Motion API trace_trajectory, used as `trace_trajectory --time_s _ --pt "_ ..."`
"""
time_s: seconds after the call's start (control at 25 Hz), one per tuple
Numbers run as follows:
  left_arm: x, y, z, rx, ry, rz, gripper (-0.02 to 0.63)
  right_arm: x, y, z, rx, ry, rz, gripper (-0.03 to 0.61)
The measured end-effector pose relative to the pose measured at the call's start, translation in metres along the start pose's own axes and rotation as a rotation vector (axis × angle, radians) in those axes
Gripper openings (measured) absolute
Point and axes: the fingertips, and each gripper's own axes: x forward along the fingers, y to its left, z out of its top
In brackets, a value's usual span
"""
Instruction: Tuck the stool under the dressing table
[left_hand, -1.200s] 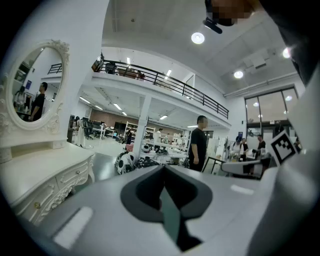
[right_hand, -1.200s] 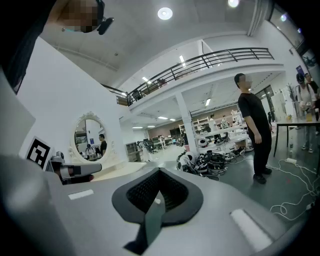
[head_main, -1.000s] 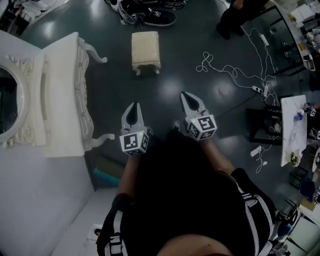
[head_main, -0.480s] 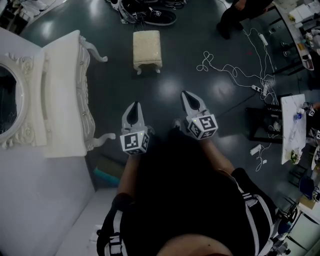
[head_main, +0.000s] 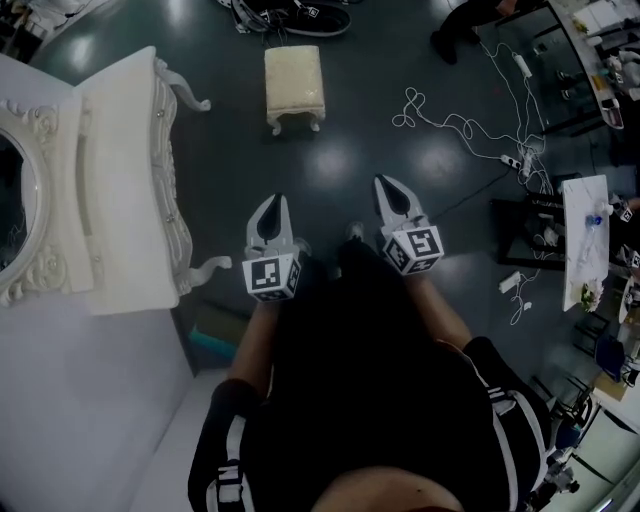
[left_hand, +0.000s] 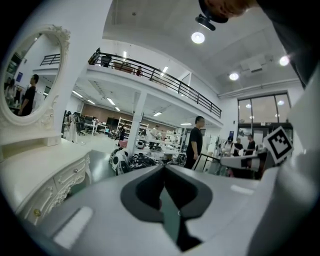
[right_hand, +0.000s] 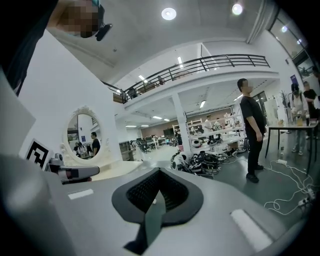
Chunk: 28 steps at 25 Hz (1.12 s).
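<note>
1. Out on the dark floor ahead of both grippers, the stool (head_main: 294, 85) stands by itself, well apart from the dressing table (head_main: 120, 190) at the left. Nothing is gripped yet, so the step in hand looks like the approach
2. Both claws are pressed together and empty: the left gripper (head_main: 270, 205) and the right gripper (head_main: 392, 188) hover side by side, pointing towards the stool. They need to spread before they reach its seat or legs
3. Taking the stool at two opposite sides, one gripper on each, should keep it level and stop it swinging
4. The table's front, with its curved legs (head_main: 205, 268), faces the open floor. The stool probably has to come round square to that opening, then slide straight in between the legs
5. Steer clear of the white cables (head_main: 450, 125) to the right and the dark shoes (head_main: 290, 12) beyond the stool, which could catch a foot or a stool leg
</note>
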Motion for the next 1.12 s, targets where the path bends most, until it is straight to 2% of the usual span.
trace_trajectory --time_s 0.2,0.64,1.12 --pt "0.005 0.005 0.001 0.007 -0.004 -0.015 0.009 -0.001 0.002 -0.002 -0.005 0.0 -0.019 -0.002" --pt "0.042 -0.007 -0.003 0.003 0.003 0.068 0.009 0.026 -0.04 0.0 0.02 0.009 0.028 -0.003" --pt "0.109 -0.029 -0.007 -0.011 0.025 0.147 0.009 0.07 -0.102 0.002 0.017 0.038 0.092 -0.002"
